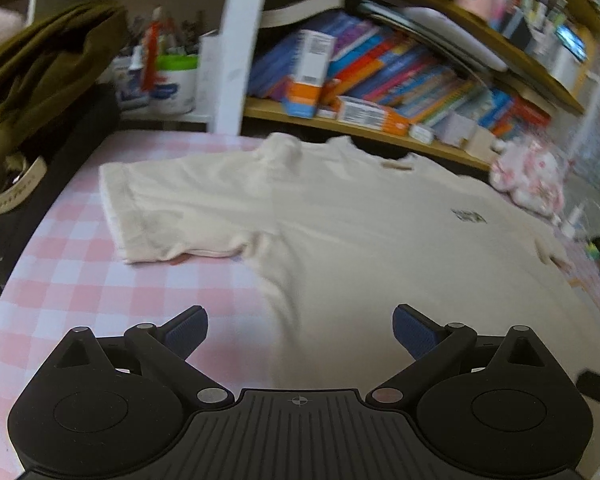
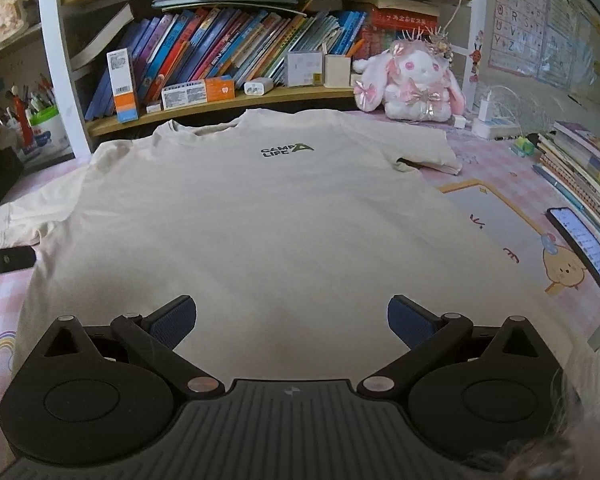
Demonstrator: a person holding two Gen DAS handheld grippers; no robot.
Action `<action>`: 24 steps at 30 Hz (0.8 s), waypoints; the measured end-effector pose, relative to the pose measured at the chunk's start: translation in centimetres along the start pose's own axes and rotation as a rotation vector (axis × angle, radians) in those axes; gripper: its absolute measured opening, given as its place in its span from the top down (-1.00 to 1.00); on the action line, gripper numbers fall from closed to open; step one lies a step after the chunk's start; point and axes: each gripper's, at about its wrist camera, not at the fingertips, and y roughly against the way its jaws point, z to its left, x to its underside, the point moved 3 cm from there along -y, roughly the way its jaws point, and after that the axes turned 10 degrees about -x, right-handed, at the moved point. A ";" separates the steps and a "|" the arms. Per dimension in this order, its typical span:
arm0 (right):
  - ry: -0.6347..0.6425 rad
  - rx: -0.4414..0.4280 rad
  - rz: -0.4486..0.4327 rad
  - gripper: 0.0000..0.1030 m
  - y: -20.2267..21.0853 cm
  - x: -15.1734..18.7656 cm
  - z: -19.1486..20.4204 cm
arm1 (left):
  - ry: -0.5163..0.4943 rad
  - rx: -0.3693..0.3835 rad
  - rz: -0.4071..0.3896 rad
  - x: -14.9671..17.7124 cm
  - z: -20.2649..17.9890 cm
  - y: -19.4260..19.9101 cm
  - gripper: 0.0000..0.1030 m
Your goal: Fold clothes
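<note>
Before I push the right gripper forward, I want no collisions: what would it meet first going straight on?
Likely the cream T-shirt itself: the open right gripper points along its spread front. Beyond the collar sits the bookshelf; depth is unclear.

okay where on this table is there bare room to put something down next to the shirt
Free: the pink checked cloth left of the shirt, in front of its left sleeve. Also a smaller strip of the cartoon mat between the shirt and the phone. Crowded: the right edge with phone and book stack, and the back right corner with the plush bunny and power strip.
</note>
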 end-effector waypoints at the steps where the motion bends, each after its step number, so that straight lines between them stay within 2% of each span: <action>1: 0.006 0.003 0.003 -1.00 -0.1 0.0 0.2 | 0.023 0.002 0.008 -0.2 0.7 -0.5 -0.95; 7: 0.059 0.013 0.018 -1.00 -0.3 -0.3 1.2 | 0.184 0.008 0.037 -2.0 4.4 -2.9 -0.89; 10: 0.077 0.002 0.030 -1.00 -0.4 -0.3 1.5 | 0.268 0.001 0.046 -3.0 6.1 -4.3 -0.72; 12: 0.081 -0.005 0.037 -1.00 -0.5 -0.3 1.6 | 0.335 0.002 0.051 -3.5 7.1 -5.2 -0.30; 15: 0.085 -0.003 0.042 -1.00 -0.5 -0.4 1.7 | 0.479 -0.025 0.089 -3.9 9.1 -6.6 0.01; 18: 0.096 0.012 0.045 -1.00 -0.4 -0.5 1.8 | 0.639 -0.028 0.105 -3.5 11.1 -7.2 0.03; 21: 0.108 0.023 0.042 -1.00 -0.2 -0.5 1.9 | 0.716 -0.064 0.085 -3.4 12.5 -7.1 0.05; 24: 0.106 0.031 0.045 -1.00 -0.2 -0.4 1.8 | 0.723 -0.065 0.078 -3.3 12.8 -7.3 0.05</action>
